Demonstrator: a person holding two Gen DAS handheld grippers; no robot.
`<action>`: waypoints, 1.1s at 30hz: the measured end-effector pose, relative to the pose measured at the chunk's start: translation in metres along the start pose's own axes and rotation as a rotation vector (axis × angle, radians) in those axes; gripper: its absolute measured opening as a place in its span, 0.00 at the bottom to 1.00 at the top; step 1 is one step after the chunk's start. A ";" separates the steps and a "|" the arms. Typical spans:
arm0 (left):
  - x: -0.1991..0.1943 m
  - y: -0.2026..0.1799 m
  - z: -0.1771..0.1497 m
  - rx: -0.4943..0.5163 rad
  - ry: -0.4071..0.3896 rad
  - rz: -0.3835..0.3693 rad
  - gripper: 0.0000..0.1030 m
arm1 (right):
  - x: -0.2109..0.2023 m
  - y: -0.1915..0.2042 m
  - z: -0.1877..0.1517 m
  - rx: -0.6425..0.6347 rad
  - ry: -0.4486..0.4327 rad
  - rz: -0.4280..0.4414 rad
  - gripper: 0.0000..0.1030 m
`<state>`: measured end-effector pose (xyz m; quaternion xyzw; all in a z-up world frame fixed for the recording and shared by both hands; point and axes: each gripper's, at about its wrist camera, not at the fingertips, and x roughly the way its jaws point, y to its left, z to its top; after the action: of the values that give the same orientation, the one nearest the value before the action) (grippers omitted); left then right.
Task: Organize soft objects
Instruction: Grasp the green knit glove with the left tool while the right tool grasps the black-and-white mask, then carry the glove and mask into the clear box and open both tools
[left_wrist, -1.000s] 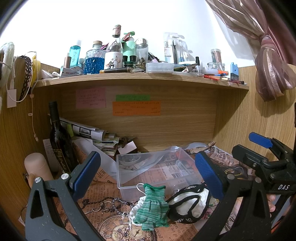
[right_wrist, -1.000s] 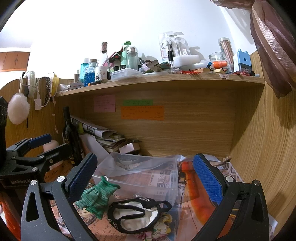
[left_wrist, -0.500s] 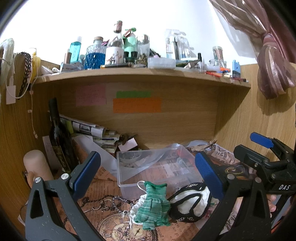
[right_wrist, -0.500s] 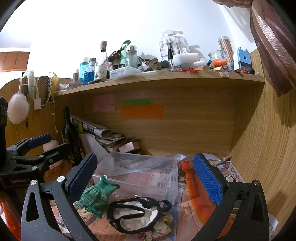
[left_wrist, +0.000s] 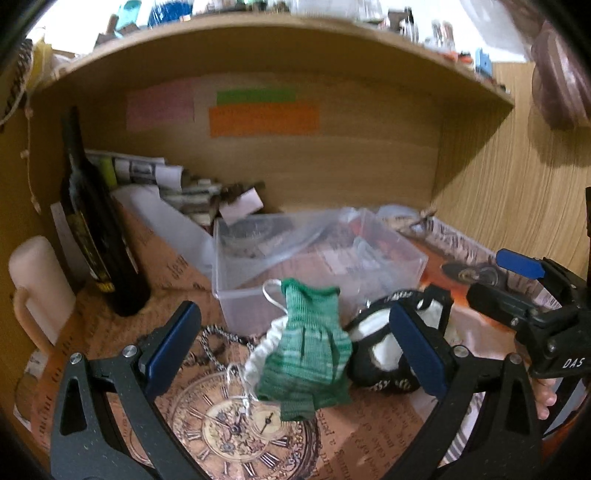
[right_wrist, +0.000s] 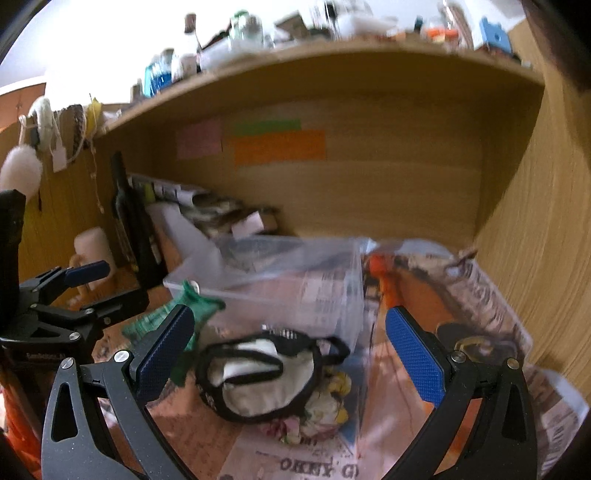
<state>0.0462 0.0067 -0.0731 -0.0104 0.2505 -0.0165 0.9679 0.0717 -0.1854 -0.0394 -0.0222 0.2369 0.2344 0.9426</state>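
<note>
1. Green knit fabric marked the left gripper's likely target: a striped green glove (left_wrist: 306, 350) lay on the paper-covered desk just in front of the clear plastic box (left_wrist: 317, 266), its cuff leaning against the box's near wall.
2. Just beside the glove, to its right, lay a black-edged white fabric piece (right_wrist: 258, 373), perhaps a mask or undergarment; a white gathered item (left_wrist: 264, 350) peeked out from under the glove's left edge.
3. The left gripper (left_wrist: 295, 350) hovered with its jaws spread wide and nothing between them, the glove lying between the blue pads in its view.
4. The right gripper (right_wrist: 290, 354) was likewise wide open and empty, framing the black-and-white piece.
5. By my judgement, the step in hand was the approach for a pick, with nothing yet placed in the box.
6. To do it well, each gripper should drop straight over the bulk of its fabric, pinch a thick fold and not a loose edge, and lift clear of the box rim.
7. The beaded chain (left_wrist: 221, 343) near the glove should be kept out of the pinch.
</note>
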 end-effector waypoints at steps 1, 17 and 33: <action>0.004 0.000 -0.003 -0.002 0.008 0.001 1.00 | 0.003 -0.001 -0.003 0.001 0.015 0.003 1.00; 0.045 0.003 -0.016 -0.031 0.117 -0.038 0.58 | 0.058 -0.020 -0.026 0.037 0.209 0.038 0.53; 0.037 0.006 -0.009 -0.056 0.078 -0.087 0.20 | 0.060 -0.022 -0.017 0.047 0.181 0.041 0.11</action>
<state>0.0744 0.0116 -0.0990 -0.0474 0.2877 -0.0519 0.9551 0.1209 -0.1818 -0.0839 -0.0163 0.3269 0.2452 0.9126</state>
